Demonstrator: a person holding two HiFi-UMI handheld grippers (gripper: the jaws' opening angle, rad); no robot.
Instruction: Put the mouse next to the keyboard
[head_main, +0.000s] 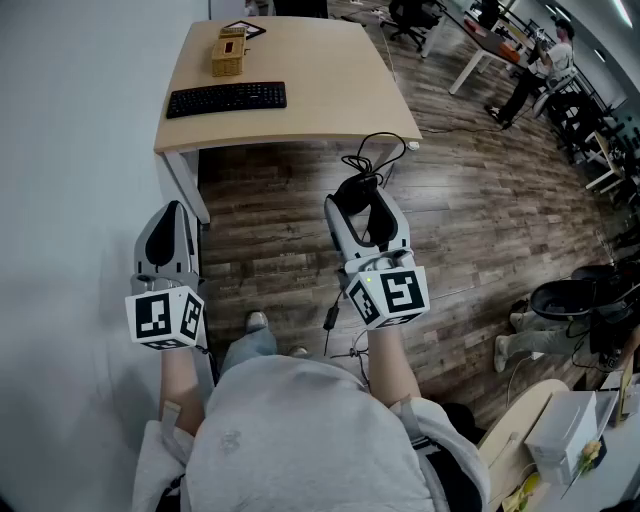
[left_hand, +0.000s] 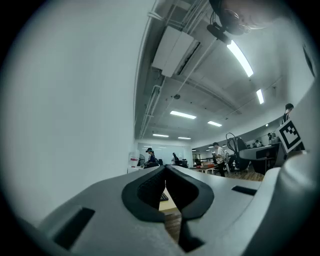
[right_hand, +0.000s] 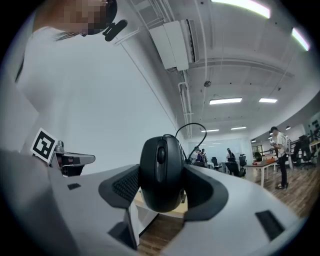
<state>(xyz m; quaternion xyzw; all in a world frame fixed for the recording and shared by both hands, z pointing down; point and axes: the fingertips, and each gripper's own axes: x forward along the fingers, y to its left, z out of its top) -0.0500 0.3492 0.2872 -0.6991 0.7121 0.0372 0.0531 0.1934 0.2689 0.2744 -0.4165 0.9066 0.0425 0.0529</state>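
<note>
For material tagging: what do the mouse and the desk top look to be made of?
Mouse: likely black plastic, smooth, with a soft sheen on its buttons. Desk top: pale wood-toned, matte, probably laminate or veneer; even colour.

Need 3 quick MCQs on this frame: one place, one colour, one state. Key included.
1. The keyboard lies:
A) on the floor
B) on a chair
C) on the desk

2. The mouse is:
A) black
B) white
C) red

3. The right gripper has its jaws:
A) open and empty
B) closed on the mouse
C) closed on the keyboard

Key:
1 C, it rests flat on the desk top.
2 A, its shell shows black in the right gripper view.
3 B, the mouse sits clamped between the jaws.
</note>
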